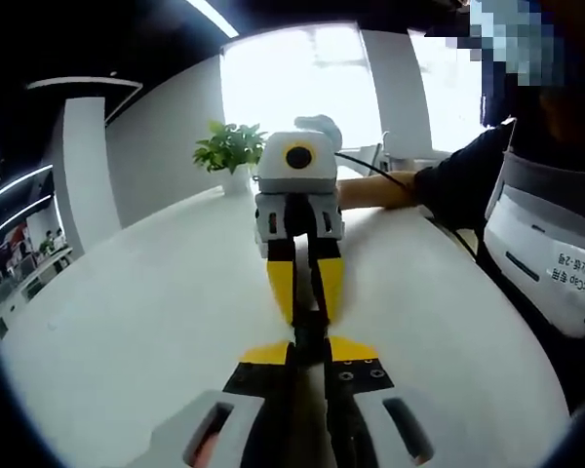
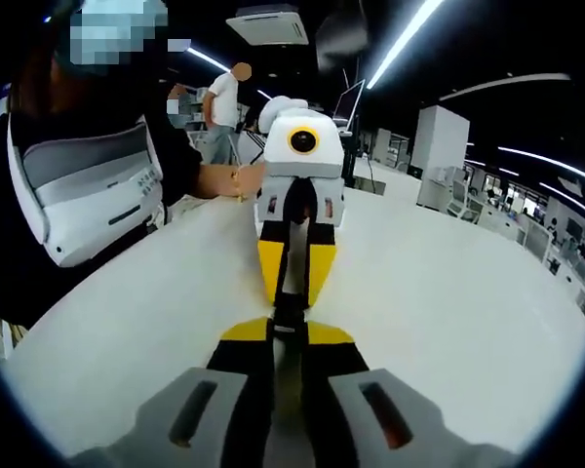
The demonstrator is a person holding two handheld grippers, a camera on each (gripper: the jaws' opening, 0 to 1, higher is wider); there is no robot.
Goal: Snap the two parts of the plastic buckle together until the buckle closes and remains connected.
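- Yellow-tipped jaws of the left gripper (image 1: pixel 310 343) rise from the bottom of the left gripper view, drawn narrow on a dark part of the plastic buckle (image 1: pixel 310 330) pinched between them.
- Facing it tip to tip, the right gripper (image 1: pixel 306 310) comes from the far side, its jaws also drawn in on the same dark piece.
- In the right gripper view the right gripper (image 2: pixel 289 336) meets the left gripper (image 2: pixel 291 292) the same way, with the buckle (image 2: pixel 290 314) between the two sets of tips; whether its halves are latched cannot be told.
- All this hangs over the middle of the white desk (image 1: pixel 156 312).
- A potted plant (image 1: pixel 231 151) stands at the desk's far edge.
- A person's sleeve (image 1: pixel 463 180) reaches in from the desk's right side; a white tag on the clothes carries print too small to read.
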